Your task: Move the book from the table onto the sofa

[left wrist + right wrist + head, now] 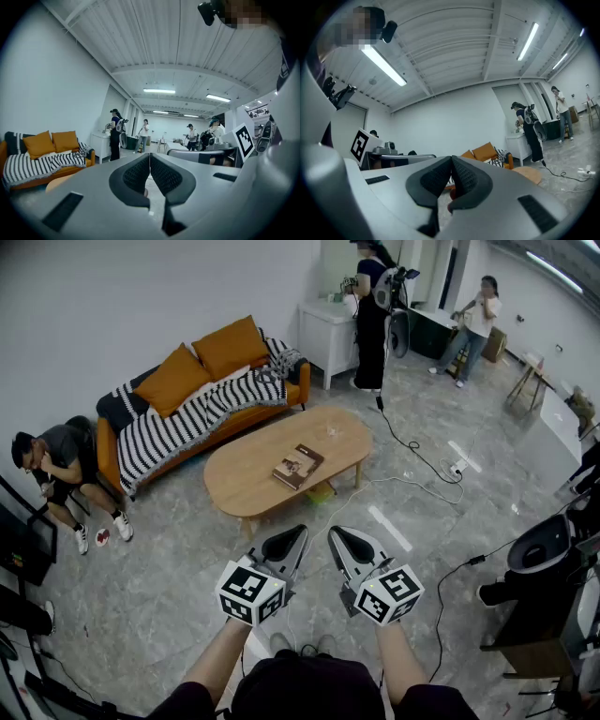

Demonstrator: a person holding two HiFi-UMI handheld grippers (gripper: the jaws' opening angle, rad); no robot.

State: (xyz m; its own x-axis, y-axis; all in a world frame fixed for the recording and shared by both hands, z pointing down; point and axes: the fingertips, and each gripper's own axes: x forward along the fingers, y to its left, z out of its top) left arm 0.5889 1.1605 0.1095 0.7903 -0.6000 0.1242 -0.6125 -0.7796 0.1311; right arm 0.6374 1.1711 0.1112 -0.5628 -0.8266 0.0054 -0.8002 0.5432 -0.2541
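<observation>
left gripper (300, 532): clenched, jaws pressed together with nothing between them; held low in front of the person, its marker cube toward the body, jaws pointing toward the table.
right gripper (334, 533): clenched as well, pads meeting and empty; just beside the left gripper, on its right, at about the same height.
book (298, 466): lies flat on the table with its cover up, near the table's front edge and right of the middle; well apart from both grippers.
table (246, 486): low oval wooden table on pale legs, in the middle of the room, between the grippers and the sofa.
sofa (258, 414): orange, set against the white wall beyond the table; no book on it.
cushions (202, 362): two orange ones leaning side by side against the sofa back.
blanket (183, 420): black and white stripes, draped over the sofa seat and hanging down its front.
seated person (66, 470): sits bent forward just beside the sofa's left end.
standing person (371, 320): in dark clothes, at a white cabinet (326, 334) past the sofa's right end.
second standing person (476, 322): in a white top, farther right at the back.
cable (412, 451): trails over the grey floor to the right of the table.
</observation>
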